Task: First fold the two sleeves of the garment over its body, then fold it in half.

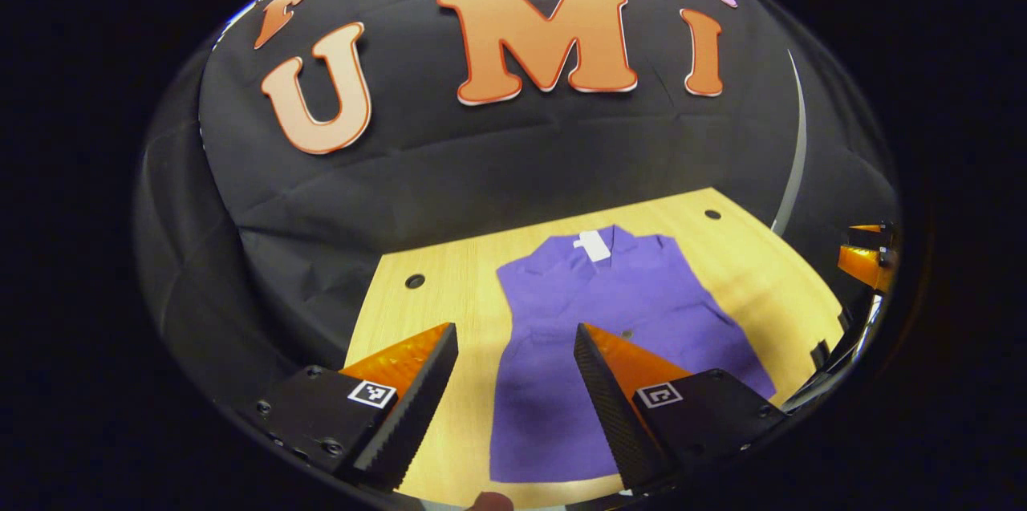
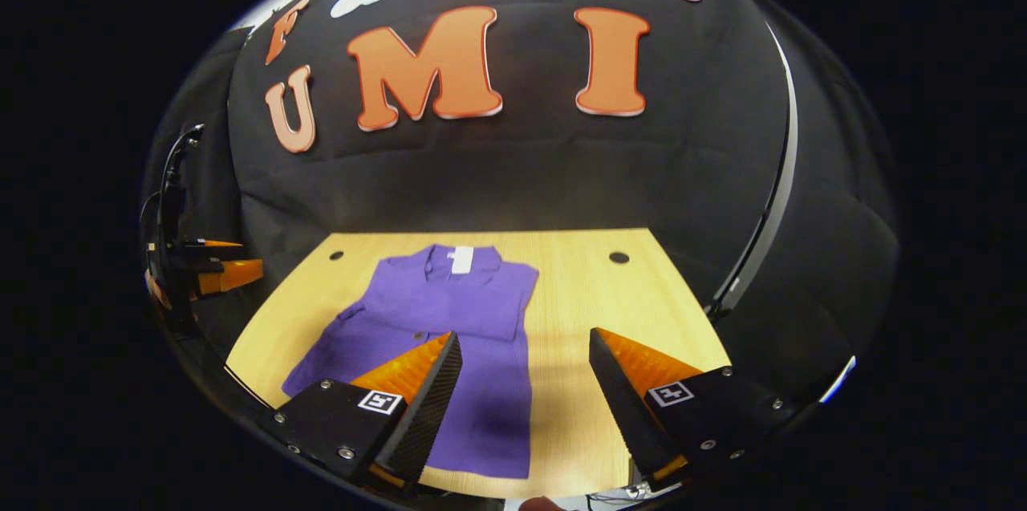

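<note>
Garment [image 1: 618, 334] lies flat on the table [image 1: 433, 310], sleeves folded in, beneath left gripper [image 1: 515, 350] and right gripper [image 2: 525, 358], both spread apart, empty.

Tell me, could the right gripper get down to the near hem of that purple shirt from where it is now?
Probably yes. The right gripper hangs open above the table, and the purple shirt lies flat with its near hem just below the fingers. Nothing lies between them.

No readable text on objects. White tag [image 1: 593, 245] at collar of purple garment [image 1: 618, 334]: too small to read. Small square black-and-white coded markers [image 1: 371, 394] on hand-held gripper bodies: patterns, not letters or numbers.
</note>
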Motion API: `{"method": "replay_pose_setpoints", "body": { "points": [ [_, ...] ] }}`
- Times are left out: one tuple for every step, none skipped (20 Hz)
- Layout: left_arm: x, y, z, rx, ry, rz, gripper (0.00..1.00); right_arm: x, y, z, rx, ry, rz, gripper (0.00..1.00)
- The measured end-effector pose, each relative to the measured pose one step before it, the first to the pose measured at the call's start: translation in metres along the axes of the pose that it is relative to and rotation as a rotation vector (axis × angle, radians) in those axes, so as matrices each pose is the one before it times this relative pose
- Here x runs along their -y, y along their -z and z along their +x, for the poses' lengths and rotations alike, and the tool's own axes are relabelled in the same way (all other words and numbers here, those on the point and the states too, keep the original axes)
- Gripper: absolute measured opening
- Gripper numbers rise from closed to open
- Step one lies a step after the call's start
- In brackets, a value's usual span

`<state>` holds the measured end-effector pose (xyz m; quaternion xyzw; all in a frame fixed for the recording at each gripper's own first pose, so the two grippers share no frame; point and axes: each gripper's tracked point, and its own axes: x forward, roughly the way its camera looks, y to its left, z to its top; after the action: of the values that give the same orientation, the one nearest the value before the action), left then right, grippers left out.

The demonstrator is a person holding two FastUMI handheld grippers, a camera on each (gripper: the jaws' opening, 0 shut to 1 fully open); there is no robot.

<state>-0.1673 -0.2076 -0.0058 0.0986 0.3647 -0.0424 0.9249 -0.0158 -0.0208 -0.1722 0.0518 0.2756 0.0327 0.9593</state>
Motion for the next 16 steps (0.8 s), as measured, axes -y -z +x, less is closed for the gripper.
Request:
{"method": "replay_pose_setpoints", "body": {
  "points": [
    [-0.00637, 0.01771, 0.00163, -0.02338, 0.00342, -0.0001, 0.93, -0.00087, 0.01804, 0.00143, -0.03927, 0.0133, -0.01602, 0.95],
    [-0.00641, 0.01528, 0.00104, -0.01641, -0.00539, -0.00456, 0.93, -0.00216, 0.01415, 0.00226, -0.03033, 0.01123, -0.01413, 0.96],
    [-0.0057, 0.01496, 0.00175, -0.02191, -0.00136, -0.00643, 0.93, -0.00216, 0.01591, 0.00036, -0.03467, 0.00756, -0.00646, 0.95],
    [-0.00334, 0.01779, 0.00217, -0.02901, -0.00003, -0.00911, 0.93, -0.00315, 0.01664, 0.00064, -0.03159, 0.00027, 0.00328, 0.96],
    [-0.00114, 0.01507, 0.00266, -0.01744, 0.00445, -0.00832, 0.94, -0.00343, 0.01793, 0.00111, -0.03186, 0.00121, 0.00904, 0.96],
    [-0.00037, 0.01593, 0.00254, -0.02649, 0.00539, -0.00172, 0.94, -0.00343, 0.01667, 0.00458, -0.03215, 0.00036, 0.0129, 0.96],
    [0.00052, 0.01431, 0.00743, -0.01426, 0.00232, 0.00616, 0.94, -0.00236, 0.01876, 0.00199, -0.03492, 0.00323, 0.01194, 0.96],
    [-0.00006, 0.01462, 0.00626, -0.02993, 0.00154, 0.00795, 0.94, -0.00106, 0.01507, 0.00788, -0.03423, 0.00246, 0.0115, 0.96],
    [0.00134, 0.01234, 0.00481, -0.0198, 0.00398, 0.00723, 0.93, -0.00136, 0.01614, 0.00416, -0.03803, 0.00442, 0.00766, 0.96],
    [0.00071, 0.01499, 0.0049, -0.02707, 0.00623, 0.00035, 0.94, -0.00062, 0.01627, 0.00579, -0.02991, 0.00068, 0.0085, 0.96],
    [0.00175, 0.01394, 0.00398, -0.02887, 0.00778, 0.00125, 0.94, 0.00023, 0.01486, 0.00465, -0.03447, 0.00371, 0.00489, 0.96],
    [0.00127, 0.01222, 0.00567, -0.02431, 0.00532, -0.00159, 0.94, -0.00245, 0.01059, 0.00726, -0.02391, -0.00046, 0.00298, 0.96],
    [-0.00026, 0.01341, 0.00933, -0.03218, 0.00455, 0.00118, 0.94, 0.00133, 0.01123, 0.00701, -0.03076, 0.01064, 0.00308, 0.96],
    [0.00044, 0.01006, 0.00789, -0.02122, -0.001, 0.00183, 0.94, 0.00002, 0.01149, 0.00415, -0.02947, -0.0003, 0.00547, 0.96],
    [0.00202, 0.00946, 0.0065, -0.02053, 0.00299, 0.00171, 0.94, -0.0016, 0.00735, 0.00606, -0.02668, 0.00103, 0.01005, 0.97],
    [0.00151, 0.01111, 0.00403, -0.02214, 0.0002, -0.00287, 0.94, -0.00312, 0.00494, 0.00569, -0.01837, -0.00668, 0.00854, 0.96]
  ]
}}
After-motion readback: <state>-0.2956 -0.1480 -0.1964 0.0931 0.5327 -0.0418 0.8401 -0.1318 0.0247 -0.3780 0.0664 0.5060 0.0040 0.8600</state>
